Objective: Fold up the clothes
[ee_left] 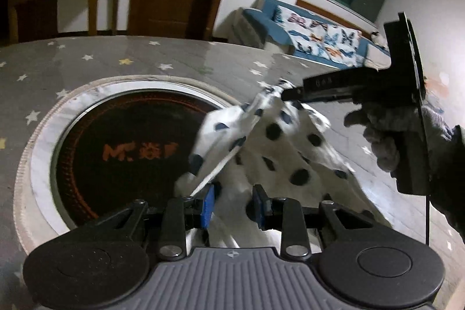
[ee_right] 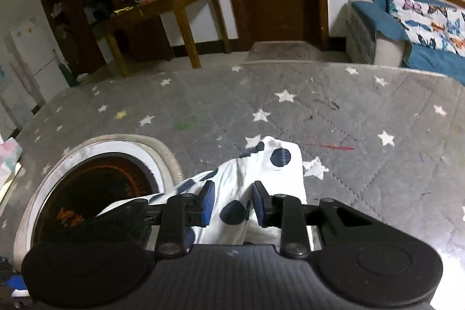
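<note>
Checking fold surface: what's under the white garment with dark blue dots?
Under the white dotted garment: grey star-print quilted cover and the round dark inset's edge. What is directly beneath the cloth is hidden.

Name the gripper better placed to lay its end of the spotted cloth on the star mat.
Probably right: the right gripper holds the spotted cloth over bare star mat; the left gripper hangs beside the round inset.

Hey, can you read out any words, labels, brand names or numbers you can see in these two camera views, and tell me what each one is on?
"Mr." in orange, then two orange characters too blurred to read: on the round dark panel set in the star-patterned table cover.
Embossed marks on the right gripper, seen from the left wrist: too small to read.
Orange lettering on the same panel in the right wrist view: partly hidden, unreadable.
The polka-dot garment shows no text.
</note>
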Tool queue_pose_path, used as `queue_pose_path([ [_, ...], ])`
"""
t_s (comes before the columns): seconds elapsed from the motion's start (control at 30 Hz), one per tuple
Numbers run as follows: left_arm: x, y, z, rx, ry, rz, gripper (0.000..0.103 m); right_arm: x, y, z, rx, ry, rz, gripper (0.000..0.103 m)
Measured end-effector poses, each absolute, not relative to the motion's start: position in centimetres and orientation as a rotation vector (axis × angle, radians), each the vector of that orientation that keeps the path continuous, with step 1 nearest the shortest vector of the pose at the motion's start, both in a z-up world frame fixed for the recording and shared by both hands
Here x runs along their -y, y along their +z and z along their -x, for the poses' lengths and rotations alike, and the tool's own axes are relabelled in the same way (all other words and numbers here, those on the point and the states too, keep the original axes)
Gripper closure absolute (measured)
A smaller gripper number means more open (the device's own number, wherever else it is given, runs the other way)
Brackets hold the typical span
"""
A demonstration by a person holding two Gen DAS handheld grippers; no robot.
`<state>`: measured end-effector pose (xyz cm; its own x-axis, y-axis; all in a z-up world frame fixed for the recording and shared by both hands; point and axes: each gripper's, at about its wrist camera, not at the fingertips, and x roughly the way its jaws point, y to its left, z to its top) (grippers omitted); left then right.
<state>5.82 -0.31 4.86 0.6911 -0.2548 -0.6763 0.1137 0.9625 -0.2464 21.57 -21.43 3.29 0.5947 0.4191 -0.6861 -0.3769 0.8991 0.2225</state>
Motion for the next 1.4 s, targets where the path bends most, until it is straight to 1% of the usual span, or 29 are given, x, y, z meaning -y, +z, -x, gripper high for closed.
queue_pose_path([
  [0.03, 0.0, 4.8, -5.9, -0.781, -0.196, 0.196, 0.073, 21.4, 3.0, -21.9, -0.819, 0.460, -0.060, 0.080],
  [0.07, -0.1, 4.7, -6.0, -0.781, -0.188, 0.200, 0.073, 21.5, 2.9, -21.9, -0.821, 0.469, -0.072, 0.090],
  [0.1, -0.3, 4.6, -6.2, -0.784, -0.182, 0.203, 0.073, 21.6, 2.9, -21.8, -0.822, 0.478, -0.086, 0.096],
  [0.17, -0.4, 4.5, -6.3, -0.786, -0.175, 0.209, 0.073, 22.0, 3.1, -21.5, -0.811, 0.486, -0.103, 0.099],
  [0.3, -0.7, 4.2, -6.4, -0.789, -0.161, 0.220, 0.072, 23.9, 5.0, -20.1, -0.748, 0.471, -0.130, 0.100],
  [0.6, -1.5, 3.8, -6.5, -0.795, -0.134, 0.241, 0.072, 30.8, 8.6, -14.0, -0.646, 0.342, -0.116, 0.100],
  [0.77, -1.6, 3.7, -6.5, -0.797, -0.136, 0.244, 0.071, 34.8, 7.9, -10.3, -0.674, 0.211, -0.113, 0.100],
  [0.9, -1.7, 3.6, -6.4, -0.804, -0.139, 0.248, 0.071, 36.7, 6.3, -8.4, -0.766, 0.113, -0.094, 0.095],
  [0.93, -1.7, 3.5, -6.4, -0.804, -0.138, 0.247, 0.071, 37.0, 6.0, -8.0, -0.776, 0.082, -0.082, 0.095],
  [1.0, -1.8, 3.5, -6.4, -0.805, -0.138, 0.249, 0.070, 37.2, 6.3, -7.8, -0.750, 0.031, -0.061, 0.091],
  [1.1, -2.0, 3.7, -6.1, -0.804, -0.142, 0.256, 0.070, 36.2, 8.0, -8.0, -0.684, 0.082, -0.063, 0.091],
  [1.13, -2.1, 3.8, -6.0, -0.801, -0.144, 0.257, 0.068, 35.2, 8.3, -8.4, -0.673, 0.122, -0.054, 0.090],
  [1.2, -2.2, 3.9, -5.9, -0.798, -0.143, 0.260, 0.067, 33.1, 9.1, -9.2, -0.652, 0.203, -0.036, 0.084],
  [1.3, -2.3, 3.9, -5.6, -0.797, -0.140, 0.264, 0.067, 29.0, 8.9, -11.5, -0.693, 0.352, -0.024, 0.081],
  [1.4, -2.4, 4.1, -5.2, -0.793, -0.146, 0.257, 0.067, 25.0, 7.1, -13.8, -0.770, 0.442, 0.004, 0.079],
])
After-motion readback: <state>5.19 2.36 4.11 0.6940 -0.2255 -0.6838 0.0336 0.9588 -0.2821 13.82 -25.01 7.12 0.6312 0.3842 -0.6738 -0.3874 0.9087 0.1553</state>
